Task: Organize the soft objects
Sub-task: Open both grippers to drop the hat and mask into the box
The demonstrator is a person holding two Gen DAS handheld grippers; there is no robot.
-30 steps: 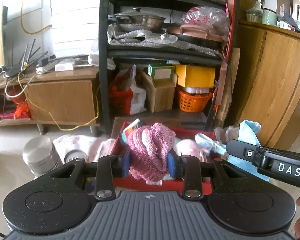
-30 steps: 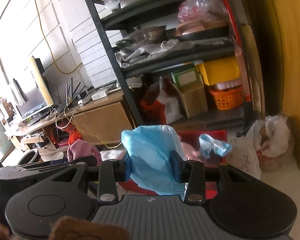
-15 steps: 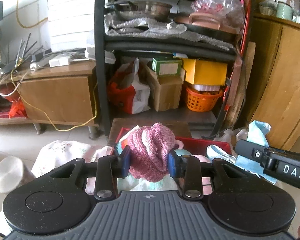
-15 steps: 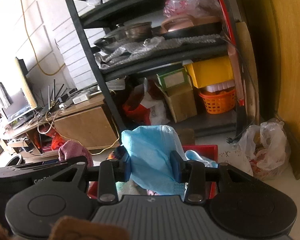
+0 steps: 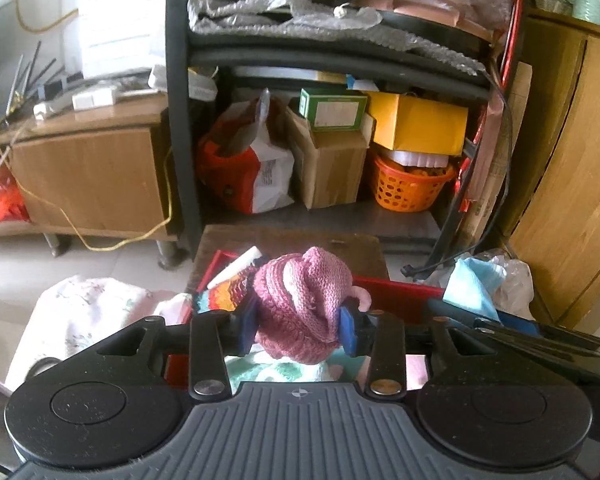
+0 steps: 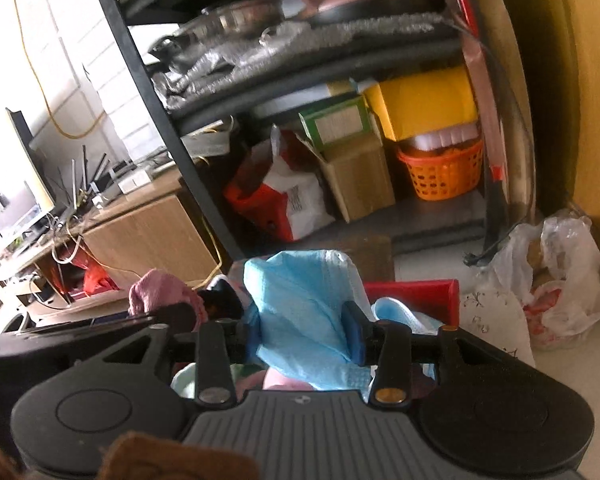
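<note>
A dark shelf rack (image 5: 180, 120) fills the background, and everything else is placed against it. In front of its foot a red bin (image 5: 396, 296) is seen, already holding pale soft items, so it is judged to be the collecting place. Over the bin's left part, a pink knitted hat (image 5: 304, 308) is carried in the left gripper (image 5: 298, 326); its jaws have just been opening, yet the hat is still touched by both pads and bulges between them. To the right, also in front of the rack, a blue cloth (image 6: 300, 316) is held in the right gripper (image 6: 306, 338), whose jaws have likewise just been opening with the cloth between them. Both are judged to be loosened so the items drop into the bin.
</note>
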